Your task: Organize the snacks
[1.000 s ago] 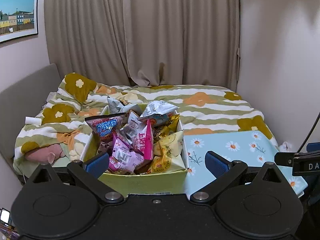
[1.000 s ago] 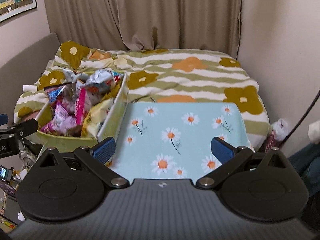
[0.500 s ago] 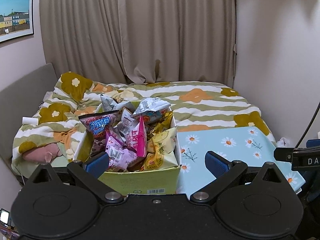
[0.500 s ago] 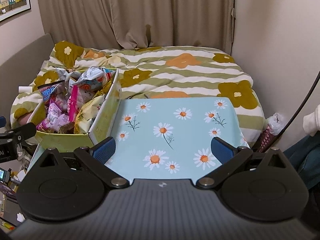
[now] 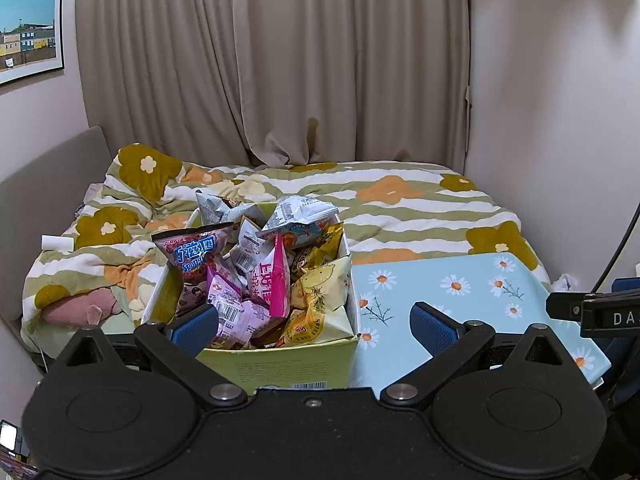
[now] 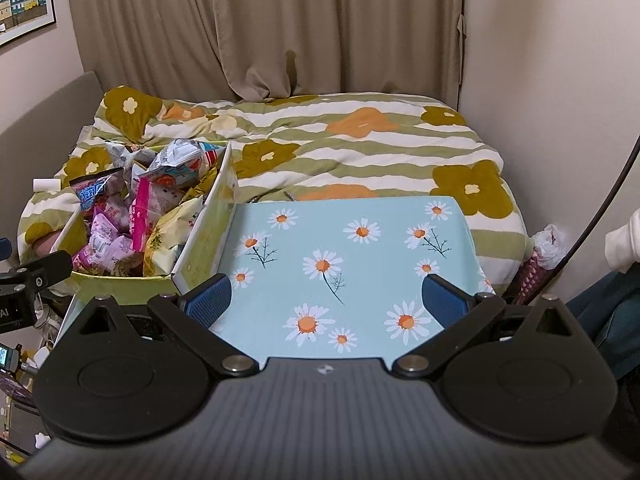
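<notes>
the left gripper (image 5: 314,322) hangs with its blue pads spread wide and nothing between them, looking over the near wall of a yellow-green snack box (image 5: 288,366). the box stands at the left end of a light blue daisy-print table (image 5: 460,304), touching its surface, and it is heaped above its rim with snack packets. in the left wrist view, a purple packet with blue lettering (image 5: 196,258) stands toward 10 o'clock of the box's middle, a bright pink packet (image 5: 274,280) stands upright near the centre, a pale yellow bag (image 5: 320,296) leans against the wall at 4 o'clock, and a silver-white bag (image 5: 298,216) tops the pile at 12 o'clock.

the right gripper (image 6: 326,302) is also spread wide and empty, held over the bare daisy surface, with the box at its 10 o'clock. part of that gripper's body shows at 3 o'clock in the left wrist view.

beyond the table, at 12 o'clock, lies a bed with a green-and-white striped flower quilt (image 6: 360,140), beige curtains (image 5: 280,60) behind it. a framed picture (image 5: 28,32) hangs at 10 o'clock on the wall. a white sleeve (image 6: 624,240) shows at 3 o'clock in the right wrist view.
</notes>
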Motion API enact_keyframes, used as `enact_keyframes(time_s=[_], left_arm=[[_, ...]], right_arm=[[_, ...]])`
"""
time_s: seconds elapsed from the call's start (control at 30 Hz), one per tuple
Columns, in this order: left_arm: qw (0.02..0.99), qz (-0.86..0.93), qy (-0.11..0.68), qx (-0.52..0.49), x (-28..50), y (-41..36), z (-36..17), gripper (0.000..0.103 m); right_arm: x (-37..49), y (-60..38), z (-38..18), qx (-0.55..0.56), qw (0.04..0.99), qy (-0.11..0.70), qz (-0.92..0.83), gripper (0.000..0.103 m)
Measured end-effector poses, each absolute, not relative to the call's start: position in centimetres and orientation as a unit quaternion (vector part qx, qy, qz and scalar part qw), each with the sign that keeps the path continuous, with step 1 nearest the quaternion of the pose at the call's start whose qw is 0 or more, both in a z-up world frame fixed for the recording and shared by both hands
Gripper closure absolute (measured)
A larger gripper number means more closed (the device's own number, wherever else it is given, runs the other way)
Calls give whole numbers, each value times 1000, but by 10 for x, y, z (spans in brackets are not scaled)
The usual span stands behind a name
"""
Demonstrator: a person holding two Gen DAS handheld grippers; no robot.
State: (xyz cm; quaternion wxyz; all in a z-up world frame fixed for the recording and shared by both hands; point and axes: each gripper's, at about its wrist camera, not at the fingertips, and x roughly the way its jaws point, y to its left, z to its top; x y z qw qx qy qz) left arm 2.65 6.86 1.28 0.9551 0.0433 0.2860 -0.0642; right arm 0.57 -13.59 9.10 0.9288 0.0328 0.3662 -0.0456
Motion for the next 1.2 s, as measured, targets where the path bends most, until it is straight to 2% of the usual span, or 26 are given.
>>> enact_keyframes(time_s=[1.2], left_arm=[[955,-57,286,61,24,83,10,0]], right_arm=[[8,-124,90,33,929,366,-46,0]])
